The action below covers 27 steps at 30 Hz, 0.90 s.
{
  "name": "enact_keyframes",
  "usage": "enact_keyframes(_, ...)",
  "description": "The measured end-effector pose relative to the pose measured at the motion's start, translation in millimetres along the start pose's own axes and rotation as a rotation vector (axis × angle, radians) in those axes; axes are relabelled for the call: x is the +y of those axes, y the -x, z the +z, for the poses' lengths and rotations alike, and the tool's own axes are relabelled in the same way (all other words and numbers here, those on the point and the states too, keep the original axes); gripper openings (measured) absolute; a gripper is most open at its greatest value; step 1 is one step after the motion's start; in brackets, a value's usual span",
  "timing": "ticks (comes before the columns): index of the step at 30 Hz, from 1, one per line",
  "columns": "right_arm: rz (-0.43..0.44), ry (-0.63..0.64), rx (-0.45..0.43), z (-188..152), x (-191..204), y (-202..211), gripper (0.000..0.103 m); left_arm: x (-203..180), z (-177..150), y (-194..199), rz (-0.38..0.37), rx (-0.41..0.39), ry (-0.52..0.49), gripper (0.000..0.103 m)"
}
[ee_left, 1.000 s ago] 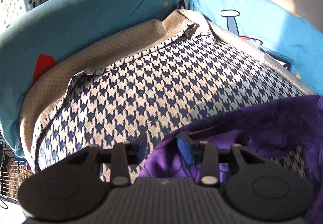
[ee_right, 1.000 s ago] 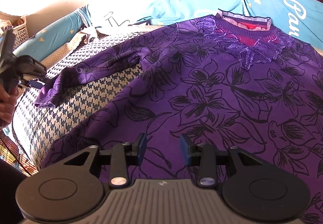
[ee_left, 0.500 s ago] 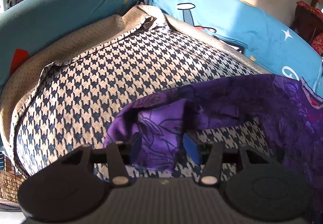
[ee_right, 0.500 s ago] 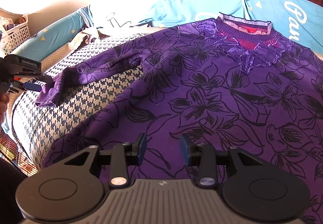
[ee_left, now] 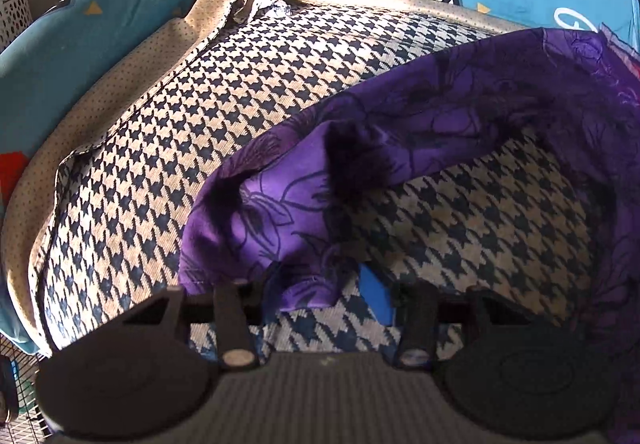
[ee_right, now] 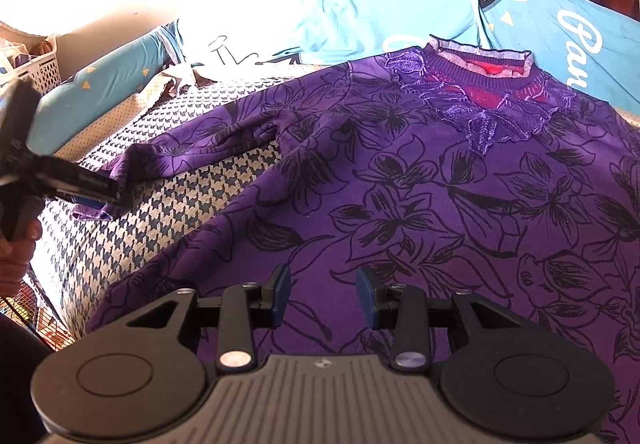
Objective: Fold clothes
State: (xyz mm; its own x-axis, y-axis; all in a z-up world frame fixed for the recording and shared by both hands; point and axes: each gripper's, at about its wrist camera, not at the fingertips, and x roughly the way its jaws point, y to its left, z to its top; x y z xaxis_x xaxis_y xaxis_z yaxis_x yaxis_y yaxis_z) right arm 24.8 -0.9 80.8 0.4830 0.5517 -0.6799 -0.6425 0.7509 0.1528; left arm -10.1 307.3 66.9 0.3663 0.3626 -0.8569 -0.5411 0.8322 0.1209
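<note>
Purple sweater with black outlined flowers lies spread flat, front up, on a houndstooth cover, its ribbed neckline with lace trim and a red inner collar pointing away from the right camera. Only the right wrist view shows the whole garment, the neckline, and the left gripper from outside, held by a hand at the picture's left edge. That view also shows white cursive letters on the blue bedding behind the sweater, cut off by the frame and by the cloth, reading roughly "Pa"; no word can be made out.

The left wrist view gives the close look: the sleeve cuff hangs between the left gripper's fingers, which are closing on it, and the sleeve arches back toward the body of the sweater. It also shows a dotted beige border around the cover.

The right gripper hovers over the sweater's lower front, its blue-padded fingers apart and gripping nothing.
</note>
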Motion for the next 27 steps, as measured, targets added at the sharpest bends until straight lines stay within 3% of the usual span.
enact_keyframes(8,-0.013,0.007,-0.007,0,-2,0,0.036,24,-6,8,-0.017,0.017,0.132,0.015)
enact_keyframes(14,-0.023,0.008,-0.013,0,-4,2,0.036,53,-15,28,0.041,0.011,0.254,0.015)
enact_keyframes(20,-0.02,0.001,-0.022,1,-7,6,0.036,74,-21,46,0.066,0.007,0.283,0.017)
enact_keyframes(23,-0.022,0.001,-0.025,2,-7,6,0.036,74,-22,50,0.072,-0.007,0.288,0.022)
enact_keyframes(26,-0.026,0.007,-0.024,2,-7,7,0.036,69,-22,58,0.026,-0.047,0.265,0.068)
enact_keyframes(27,-0.027,0.008,-0.024,2,-7,7,0.036,67,-22,60,0.015,-0.062,0.255,0.072)
